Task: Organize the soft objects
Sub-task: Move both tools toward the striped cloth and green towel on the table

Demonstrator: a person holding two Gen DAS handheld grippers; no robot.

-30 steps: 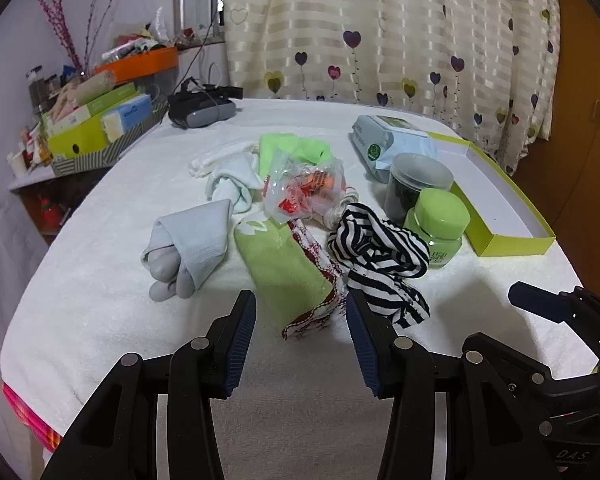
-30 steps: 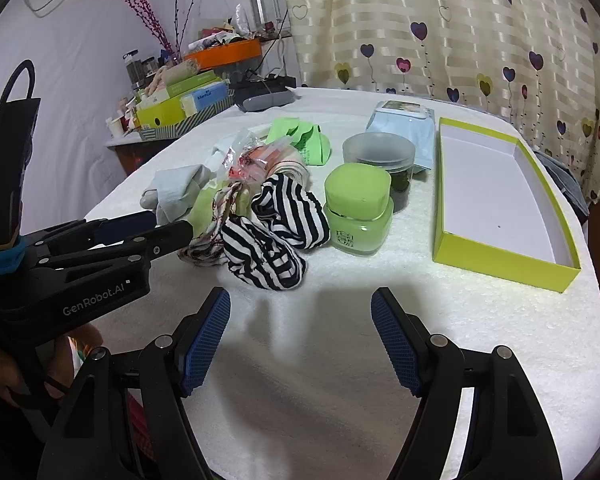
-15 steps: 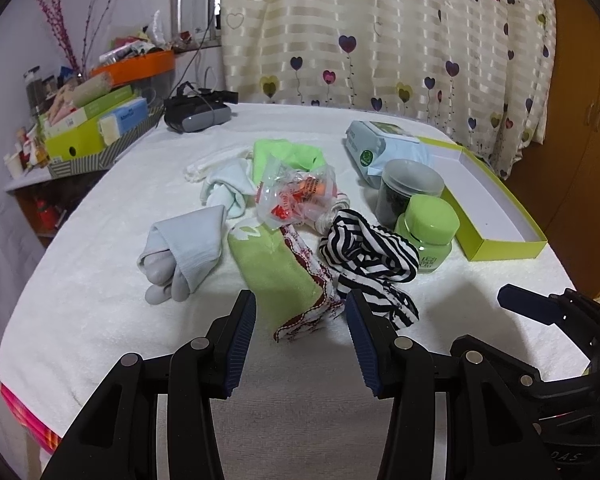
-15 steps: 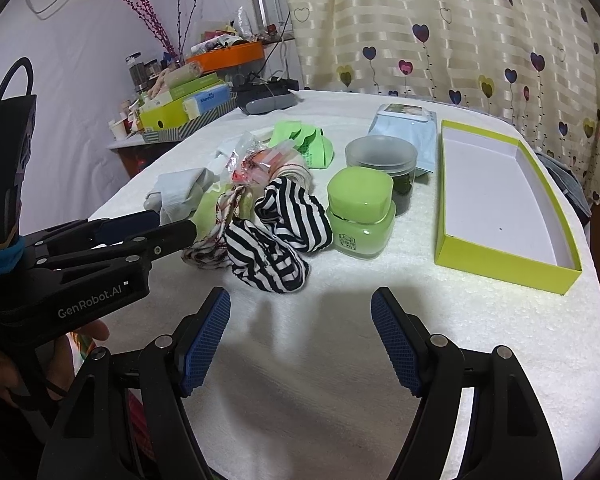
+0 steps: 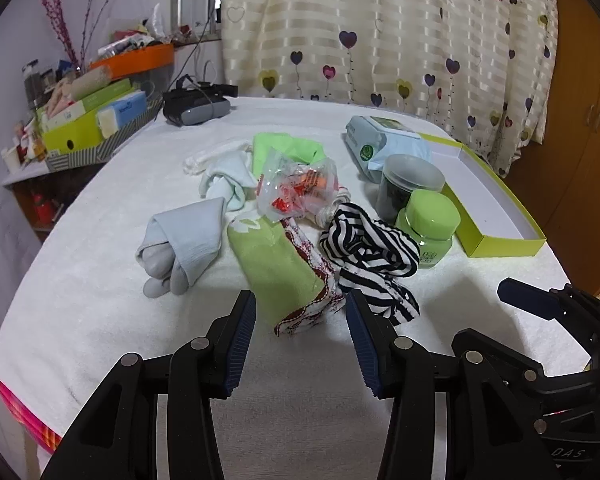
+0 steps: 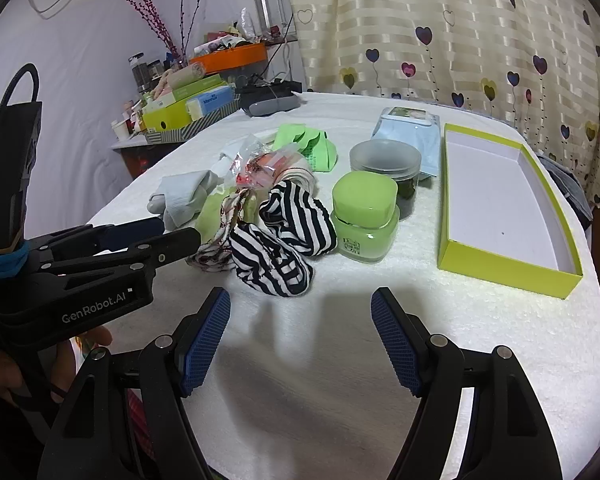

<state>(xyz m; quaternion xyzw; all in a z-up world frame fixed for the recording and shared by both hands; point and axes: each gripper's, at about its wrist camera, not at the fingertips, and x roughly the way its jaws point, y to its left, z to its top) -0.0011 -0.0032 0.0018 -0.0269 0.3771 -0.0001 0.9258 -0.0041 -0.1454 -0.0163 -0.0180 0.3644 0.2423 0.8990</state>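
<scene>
Two claws are hovering empty over the desk point(image 5: 100, 264): your left claw point(image 5: 300, 334) is standing spread with nothing between its pads, and your right claw point(image 6: 300, 344) is spread wider, also bare.

Several soft things are piling up mid-desk, just ahead of the left claw. The green sock point(image 5: 278, 262) is lying flat, its long axis running from the far left toward you and a bit right, its near end pointing almost into the left claw's gap. The red-patterned strip point(image 5: 314, 280) is trailing along the sock's right edge, touching it, on the same axis. The striped cloth point(image 5: 370, 254) is bunching up right of that, no clear axis, touching the green jar point(image 5: 430, 222). The grey sock point(image 5: 188, 240) is sitting apart to the left, folded, toes pointing toward you and left. The open yellow-green box point(image 6: 504, 258) is waiting empty on the right, likely the drop spot.

All of it is looking light, limp and non-fragile, so you are probably getting drape and drag, not slip. Pinch a raised fold, not a flat edge: the striped cloth's top hump is the easiest bite. Taking the green sock by its near end may be dragging the strip along. The jars point(image 6: 384, 172) are hard, so steer clear.
</scene>
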